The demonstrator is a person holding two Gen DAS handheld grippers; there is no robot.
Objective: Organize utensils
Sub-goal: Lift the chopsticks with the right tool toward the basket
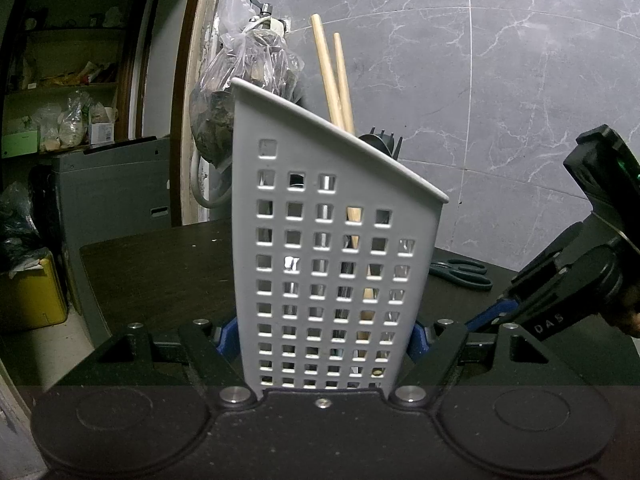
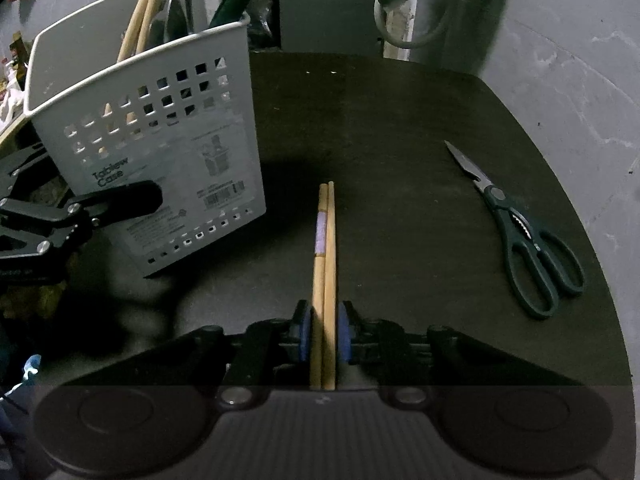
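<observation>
My right gripper [image 2: 323,334] is closed on a pair of wooden chopsticks [image 2: 325,264]. Its blue pads [image 2: 343,334] press on the pair from both sides. The two sticks lie side by side and run straight ahead from the jaws over the dark table [image 2: 380,128]. One stick carries a pale lilac band partway along its length. I cannot tell whether the far tips touch the table.

My left gripper [image 1: 322,338] is clamped on the grey perforated utensil caddy [image 1: 332,248]. Its blue pads [image 1: 418,340] bear on the two side walls near the base. The caddy stands on the table, its rim sloping from a high back to a low front. In the right wrist view, the caddy [image 2: 160,140] is to the left of the held chopsticks and shows a printed label on its side.

Inside the caddy stand two more wooden sticks [image 1: 332,80], leaning and projecting well above the rim. A black fork [image 1: 384,142] shows just above the low edge. Metal utensils show through the square holes; their types cannot be read.

A pair of dark green kitchen scissors [image 2: 528,248] lies flat on the table, well to the right of the held chopsticks, blades closed and pointing away. A grey marbled wall [image 1: 500,60] stands behind the table.
</observation>
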